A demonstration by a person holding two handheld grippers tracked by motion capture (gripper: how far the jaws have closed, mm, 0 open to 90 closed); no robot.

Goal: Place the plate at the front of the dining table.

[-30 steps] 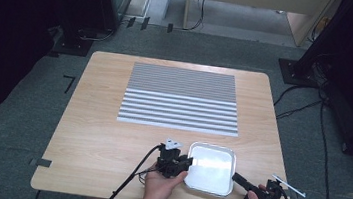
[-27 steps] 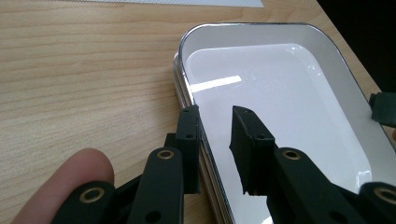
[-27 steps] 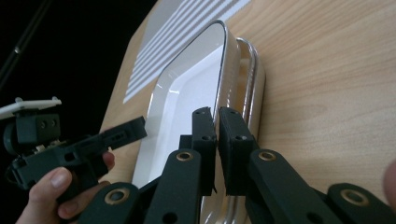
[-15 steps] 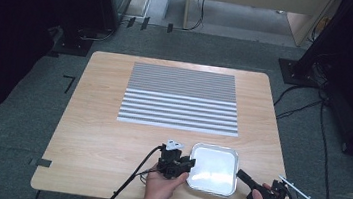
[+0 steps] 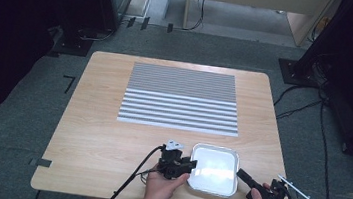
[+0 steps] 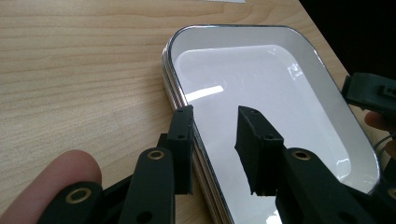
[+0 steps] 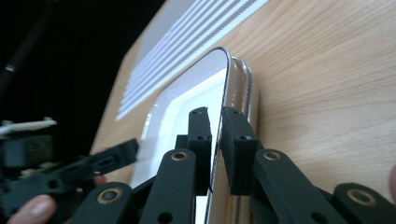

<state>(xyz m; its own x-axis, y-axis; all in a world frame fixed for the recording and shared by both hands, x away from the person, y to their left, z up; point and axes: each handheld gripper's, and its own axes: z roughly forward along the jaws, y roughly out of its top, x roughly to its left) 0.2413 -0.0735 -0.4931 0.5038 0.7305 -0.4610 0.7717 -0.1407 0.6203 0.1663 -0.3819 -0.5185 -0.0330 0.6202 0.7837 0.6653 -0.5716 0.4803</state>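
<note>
A shallow white tray with a silver rim (image 5: 215,165) lies near the table's front edge, right of centre. My left gripper (image 5: 190,165) is at its left side. In the left gripper view the left gripper (image 6: 215,126) is open, one jaw outside the tray (image 6: 261,84) and one above its floor, straddling the rim. My right gripper (image 5: 240,174) meets the tray's front right corner. In the right gripper view the right gripper (image 7: 215,121) has its jaws pinched on the thin rim of the tray (image 7: 187,102).
A grey and white striped mat (image 5: 180,99) covers the far middle of the wooden table (image 5: 95,135). Cables trail off the front edge and across the carpet at the right. Dark equipment stands beyond the left side.
The tray has slid a little to the right and squared up with the table edge, both grippers moving with it.
</note>
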